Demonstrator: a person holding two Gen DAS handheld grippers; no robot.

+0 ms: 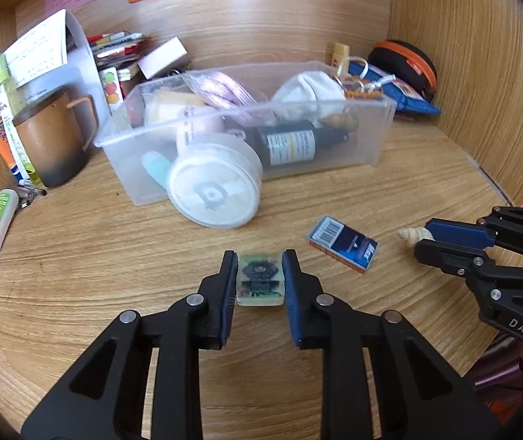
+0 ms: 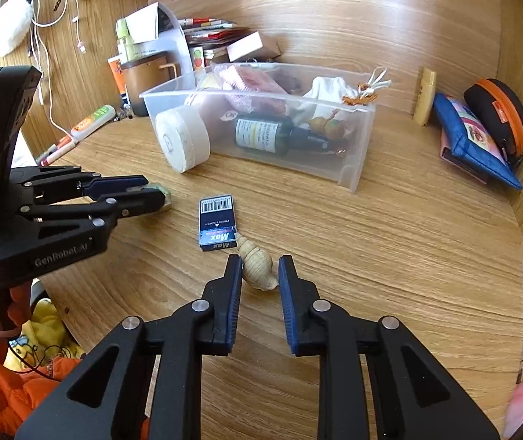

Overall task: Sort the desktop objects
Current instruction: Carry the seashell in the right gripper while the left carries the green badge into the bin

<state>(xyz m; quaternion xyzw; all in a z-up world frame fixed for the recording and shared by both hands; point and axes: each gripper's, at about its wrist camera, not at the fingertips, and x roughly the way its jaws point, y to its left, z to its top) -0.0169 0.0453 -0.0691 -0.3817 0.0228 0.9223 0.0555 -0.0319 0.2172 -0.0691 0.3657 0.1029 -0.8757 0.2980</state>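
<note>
Grip quality decides this step, since both objects sit clamped while resting on the wooden desk surface (image 1: 114,256). The small translucent block with a dark printed pattern (image 1: 260,283) lies between the pads of the left gripper (image 1: 260,269), whose jaws press its two side faces; keep the block square to the pads, because its smooth flat faces probably slip if it tilts during the lift. The pale spiral seashell (image 2: 257,267) lies between the pads of the right gripper (image 2: 260,269); the jaws are closed on its wide body, with the pointed tip projecting forward and touching, or nearly touching, the dark blue card box with a white barcode (image 2: 217,222). Raise the shell straight up before any sideways travel, so that the tip does not drag the box; hold light pressure, as a curved, brittle shell may rotate or crack under a hard clamp.

The likely destination is the clear plastic storage bin (image 1: 382,132), well behind both objects and already crowded with a dark glass bottle with a white label (image 1: 290,145) and other items. A white round lidded container (image 1: 215,192) leans against the bin's front wall; approach over the rim from above, clear of that container, and release each object low over a free spot.
</note>
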